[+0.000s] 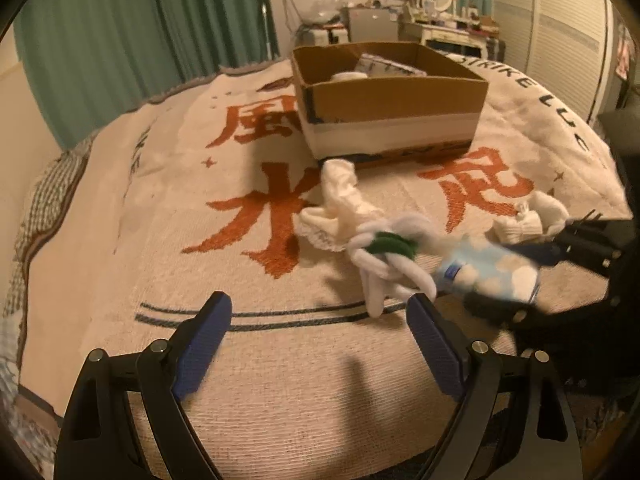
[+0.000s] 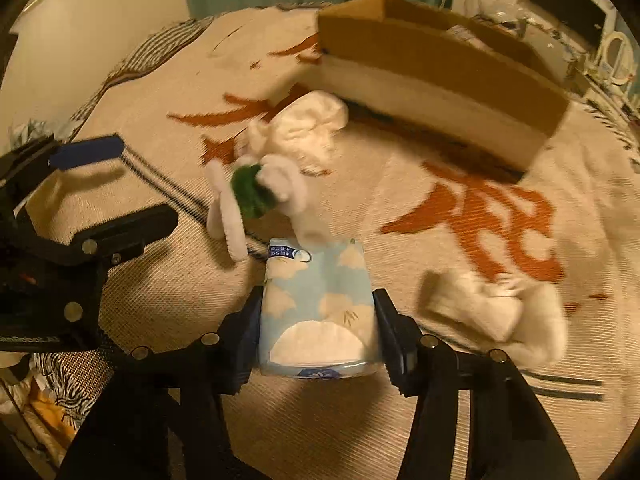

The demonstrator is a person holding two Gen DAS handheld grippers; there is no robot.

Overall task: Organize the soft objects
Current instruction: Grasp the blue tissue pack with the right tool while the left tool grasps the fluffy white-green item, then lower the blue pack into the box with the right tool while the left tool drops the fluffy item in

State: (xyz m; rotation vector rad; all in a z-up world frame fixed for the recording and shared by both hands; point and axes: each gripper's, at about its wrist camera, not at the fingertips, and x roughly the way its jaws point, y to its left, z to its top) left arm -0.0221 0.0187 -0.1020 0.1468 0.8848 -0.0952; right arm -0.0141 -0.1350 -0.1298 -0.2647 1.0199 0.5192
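1. Blue-and-white plastic wraps the tissue pack [image 2: 320,312], printed with white clouds; it lies on the blanket [image 2: 320,432] at the near edge of the right wrist view.
2. Fingers of the right gripper [image 2: 318,334] are clenched on the pack, one dark pad pressed against each long side.
3. In the left wrist view the same pack [image 1: 486,270] sits to the right, blurred, with the right gripper's black frame [image 1: 580,248] beyond it.
4. Just beyond the pack's far end lies a white sock with a green band [image 2: 256,192], touching or nearly touching the pack's far corner.
5. Farther on, a crumpled cream sock [image 2: 304,128] lies just beside the box's near wall.
6. To the right of the pack another white sock [image 2: 500,312] lies on the blanket, apart from the pack.
7. A cardboard box [image 1: 396,96] stands at the far side of the blanket, open on top, with a white band around its lower half; something pale lies inside, too blurred to name.
8. Left gripper [image 1: 320,312] hovers over bare blanket near the banded sock [image 1: 384,252], its blue fingers [image 1: 206,344] spread wide and released, nothing between them.
9. Red characters and dark lines are woven into the cream blanket, which covers a bed; green curtains [image 1: 140,32] hang behind.
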